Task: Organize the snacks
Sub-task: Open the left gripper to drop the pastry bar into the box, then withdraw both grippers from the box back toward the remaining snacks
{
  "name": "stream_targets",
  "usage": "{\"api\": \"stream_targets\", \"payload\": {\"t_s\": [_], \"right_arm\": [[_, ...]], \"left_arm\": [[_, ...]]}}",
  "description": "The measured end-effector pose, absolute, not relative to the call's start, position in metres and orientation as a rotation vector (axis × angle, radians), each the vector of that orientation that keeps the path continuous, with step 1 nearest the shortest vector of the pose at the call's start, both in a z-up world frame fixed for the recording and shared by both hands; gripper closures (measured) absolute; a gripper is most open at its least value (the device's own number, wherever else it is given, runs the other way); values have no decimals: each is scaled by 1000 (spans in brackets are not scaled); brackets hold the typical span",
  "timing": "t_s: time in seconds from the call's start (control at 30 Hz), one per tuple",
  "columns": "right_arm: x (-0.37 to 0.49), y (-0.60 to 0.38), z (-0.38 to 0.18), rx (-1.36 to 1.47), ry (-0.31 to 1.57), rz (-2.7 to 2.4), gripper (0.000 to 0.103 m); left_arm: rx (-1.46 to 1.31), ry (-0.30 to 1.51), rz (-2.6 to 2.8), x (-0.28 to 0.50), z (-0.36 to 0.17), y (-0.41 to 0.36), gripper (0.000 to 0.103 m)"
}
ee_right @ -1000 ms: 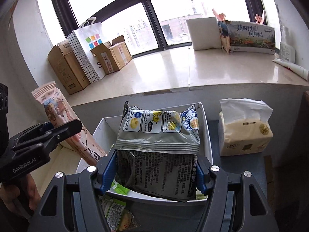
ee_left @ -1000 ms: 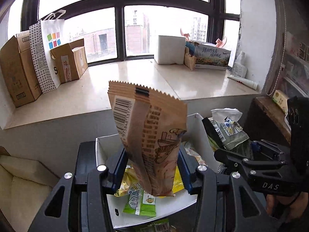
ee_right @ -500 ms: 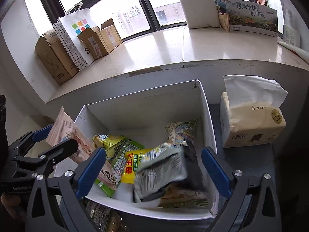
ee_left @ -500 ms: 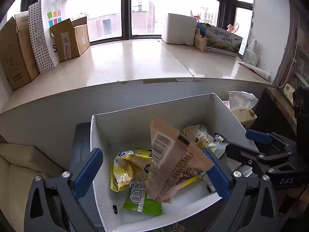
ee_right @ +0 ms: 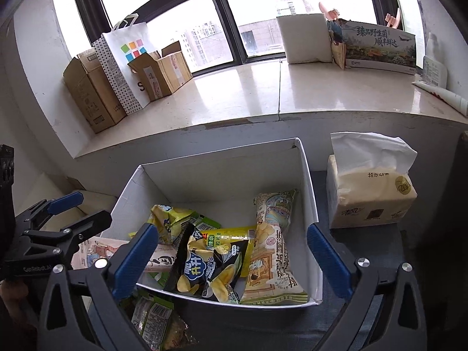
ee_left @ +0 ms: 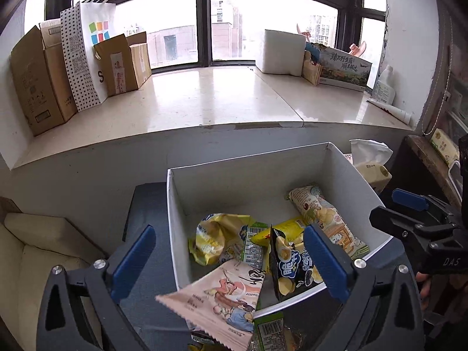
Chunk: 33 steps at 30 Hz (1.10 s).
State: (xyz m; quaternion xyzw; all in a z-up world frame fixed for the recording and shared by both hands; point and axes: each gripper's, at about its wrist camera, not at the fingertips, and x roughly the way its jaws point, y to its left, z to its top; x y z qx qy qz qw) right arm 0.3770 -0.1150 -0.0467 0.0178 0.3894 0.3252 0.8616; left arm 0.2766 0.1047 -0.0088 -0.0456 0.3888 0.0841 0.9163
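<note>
A white cardboard box (ee_left: 172,204) (ee_right: 310,193) holds several snack packets. A pink packet (ee_left: 222,292) (ee_right: 93,251) lies across the box's near-left rim, half in and half out. A dark chip bag (ee_right: 210,266) (ee_left: 292,266) rests in the box beside a long pale-green bag (ee_right: 272,248) (ee_left: 321,219) and yellow packets (ee_left: 216,237). My left gripper (ee_left: 231,263) (ee_right: 87,207) stands wide open over the pink packet, its pads off it. My right gripper (ee_right: 231,260) (ee_left: 389,204) is wide open above the chip bag, holding nothing.
A tissue pack (ee_right: 368,193) stands right of the box on the dark surface. More snack packets (ee_right: 155,318) lie in front of the box. A beige cushion (ee_left: 35,263) sits at the left. The window ledge (ee_left: 204,99) behind carries cardboard boxes (ee_left: 38,79) and a paper bag.
Both grippers opened and let go. The pink packet dropped from the left one onto the box's rim; the chip bag fell from the right one into the box. The left gripper sank.
</note>
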Motion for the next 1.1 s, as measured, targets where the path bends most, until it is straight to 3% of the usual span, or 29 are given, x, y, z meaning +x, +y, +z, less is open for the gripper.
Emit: {"api": "stream_targets", "payload": {"t_s": [0.53, 0.83, 1.1], "right_arm": [[246, -165, -37, -10, 718, 791, 0], [184, -178, -88, -90, 816, 788, 0], [191, -150, -142, -346, 881, 727, 0]], "left_arm": [[-159, 723, 110, 126, -1, 98, 0], [-237, 748, 83, 75, -25, 84, 0], [-268, 797, 84, 66, -46, 78, 0]]}}
